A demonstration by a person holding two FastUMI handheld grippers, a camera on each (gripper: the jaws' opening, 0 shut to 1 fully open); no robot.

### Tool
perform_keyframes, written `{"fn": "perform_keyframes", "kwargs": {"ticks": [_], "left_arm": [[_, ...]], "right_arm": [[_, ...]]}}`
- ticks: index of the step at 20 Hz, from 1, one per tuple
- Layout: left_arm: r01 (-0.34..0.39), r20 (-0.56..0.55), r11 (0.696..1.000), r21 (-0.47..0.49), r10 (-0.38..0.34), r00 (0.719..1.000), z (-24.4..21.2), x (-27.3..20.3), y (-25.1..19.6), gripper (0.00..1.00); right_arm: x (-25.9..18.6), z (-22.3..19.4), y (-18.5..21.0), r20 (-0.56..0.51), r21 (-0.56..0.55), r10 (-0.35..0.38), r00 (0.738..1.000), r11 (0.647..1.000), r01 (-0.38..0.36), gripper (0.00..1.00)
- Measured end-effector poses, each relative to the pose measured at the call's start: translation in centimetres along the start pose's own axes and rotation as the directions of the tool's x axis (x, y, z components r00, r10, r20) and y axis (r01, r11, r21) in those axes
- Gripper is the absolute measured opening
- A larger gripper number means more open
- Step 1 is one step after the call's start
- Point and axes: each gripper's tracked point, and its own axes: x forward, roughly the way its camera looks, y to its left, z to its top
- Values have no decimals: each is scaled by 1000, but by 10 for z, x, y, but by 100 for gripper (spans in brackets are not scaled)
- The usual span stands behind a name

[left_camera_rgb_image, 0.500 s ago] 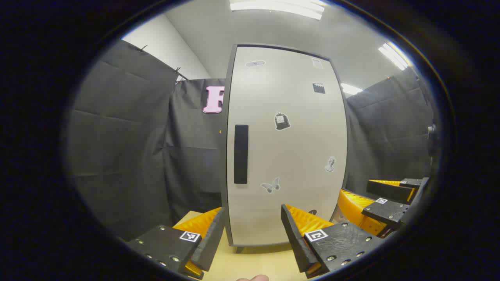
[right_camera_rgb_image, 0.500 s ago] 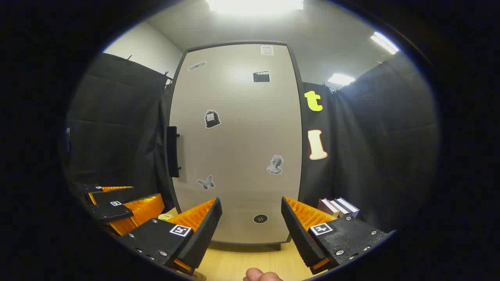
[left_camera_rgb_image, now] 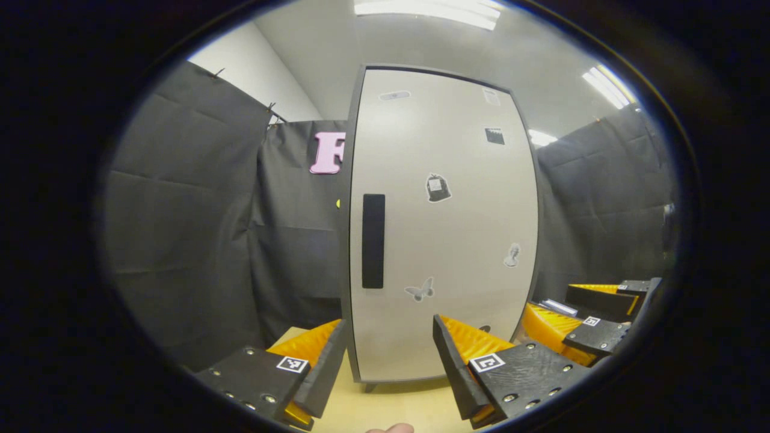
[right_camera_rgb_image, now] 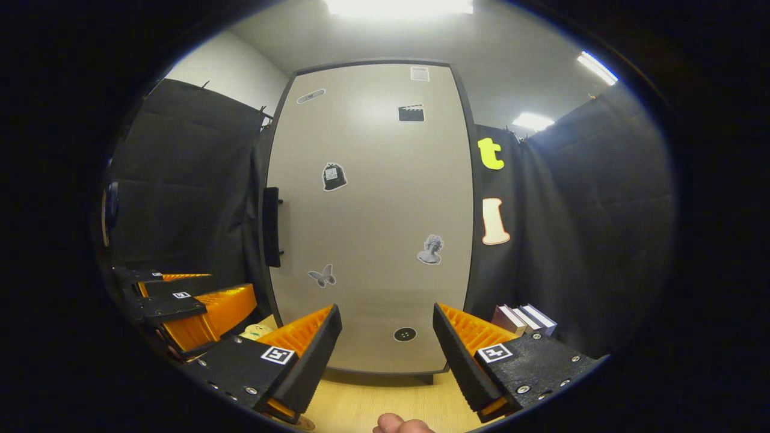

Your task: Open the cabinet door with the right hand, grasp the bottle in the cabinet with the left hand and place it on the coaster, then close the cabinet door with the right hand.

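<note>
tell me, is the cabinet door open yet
No, in the right gripper view the cabinet door sits flush and shut, and the right claw hangs open short of it.

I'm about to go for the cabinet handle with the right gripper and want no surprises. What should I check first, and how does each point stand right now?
1. Tall beige cabinet door closed: ok, it sits flush in its dark frame.
2. Black vertical bar handle reachable: ok, nothing lies in front of it on the door's left edge.
3. Right gripper ready: ok, jaws open and empty, apart from the door.
4. Left gripper ready: ok, jaws open and empty.
5. Left gripper out of the door's swing: cannot tell; it is low, beside the handle side.
6. Bottle inside: cannot tell, the door hides it.
</note>
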Motion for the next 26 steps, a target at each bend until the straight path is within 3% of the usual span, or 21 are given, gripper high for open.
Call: {"fn": "perform_keyframes", "kwargs": {"ticks": [3,6,20,22,26], "left_arm": [[17,-16,999,34,-16,1000,-5,0,-5,81],[36,-29,999,5,-36,999,-11,-3,-11,81],[-9,-24,1000,27,10,1000,-6,-8,-2,81],[-10,-24,999,34,10,1000,-5,-11,-2,87],[-9,-17,999,49,10,1000,-4,-22,1,81]], "right_arm": [[0,-6,-1,-17,11,-10,1000,1000,10,94],[7,-6,-2,-15,9,-2,1000,1000,2,95],[9,-5,6,-2,5,48,999,999,-48,94],[11,-3,4,3,6,39,999,999,-39,94],[29,7,2,19,3,33,999,999,-33,94]]}}
